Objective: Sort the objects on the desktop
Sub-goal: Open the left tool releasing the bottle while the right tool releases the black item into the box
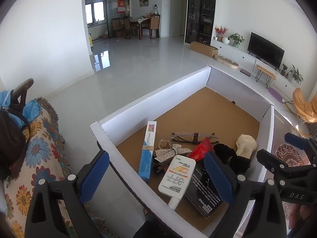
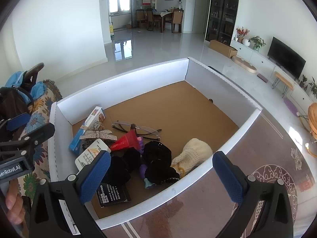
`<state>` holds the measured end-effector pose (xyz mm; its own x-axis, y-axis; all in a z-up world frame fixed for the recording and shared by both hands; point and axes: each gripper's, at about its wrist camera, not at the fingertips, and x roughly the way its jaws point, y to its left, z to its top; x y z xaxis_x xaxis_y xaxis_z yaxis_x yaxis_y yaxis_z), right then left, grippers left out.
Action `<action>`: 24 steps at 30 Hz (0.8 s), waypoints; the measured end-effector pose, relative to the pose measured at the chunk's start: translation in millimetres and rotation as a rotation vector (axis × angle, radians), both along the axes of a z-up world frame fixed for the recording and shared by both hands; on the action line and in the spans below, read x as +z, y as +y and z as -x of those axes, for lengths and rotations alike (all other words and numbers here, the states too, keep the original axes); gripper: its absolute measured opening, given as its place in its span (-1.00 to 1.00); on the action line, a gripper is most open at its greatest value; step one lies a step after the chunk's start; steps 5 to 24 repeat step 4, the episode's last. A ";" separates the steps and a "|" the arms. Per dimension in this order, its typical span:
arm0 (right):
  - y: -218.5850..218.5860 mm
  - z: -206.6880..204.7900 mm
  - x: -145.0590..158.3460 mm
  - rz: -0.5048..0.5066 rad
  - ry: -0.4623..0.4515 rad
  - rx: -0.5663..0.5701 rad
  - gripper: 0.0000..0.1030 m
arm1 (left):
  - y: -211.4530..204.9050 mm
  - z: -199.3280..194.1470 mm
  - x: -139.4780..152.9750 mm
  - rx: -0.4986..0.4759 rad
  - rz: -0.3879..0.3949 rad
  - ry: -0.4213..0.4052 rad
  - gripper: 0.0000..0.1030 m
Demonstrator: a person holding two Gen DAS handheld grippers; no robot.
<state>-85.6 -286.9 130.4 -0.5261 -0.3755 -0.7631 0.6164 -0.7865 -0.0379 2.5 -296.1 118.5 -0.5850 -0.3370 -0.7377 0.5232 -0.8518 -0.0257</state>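
A white-walled box (image 1: 158, 103) with a brown cardboard floor holds a pile in its near corner. The pile includes a long blue-and-white carton (image 1: 147, 150), a rhinestone bow (image 1: 172, 152), a white sunscreen tube (image 1: 176, 178), a black odor-bar box (image 1: 204, 194), glasses (image 1: 195, 136), a red packet (image 1: 202, 148), black cloth (image 2: 158, 158) and a cream knitted piece (image 2: 194, 152). My left gripper (image 1: 156, 176) hangs open above the tube and black box, gripping nothing. My right gripper (image 2: 161, 176) hangs open over the box's near wall (image 2: 178, 184), also holding nothing.
A sofa with a floral throw (image 1: 39, 148) and a dark bag (image 1: 10, 138) sits left of the box. A patterned rug (image 2: 267, 178) lies to the right. The box's far half (image 2: 178, 107) is bare cardboard. Beyond it are a glossy tiled floor and a TV cabinet (image 2: 257, 59).
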 end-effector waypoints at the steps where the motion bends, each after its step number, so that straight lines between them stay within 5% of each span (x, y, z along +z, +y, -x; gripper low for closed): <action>1: 0.5 0.5 -0.6 0.002 -0.003 -0.002 1.00 | 0.0 -2.2 -0.5 0.011 -0.001 0.014 0.90; 24: 1.8 3.1 -3.9 0.008 -0.012 -0.007 1.00 | 3.5 -7.7 1.6 0.026 0.002 0.056 0.91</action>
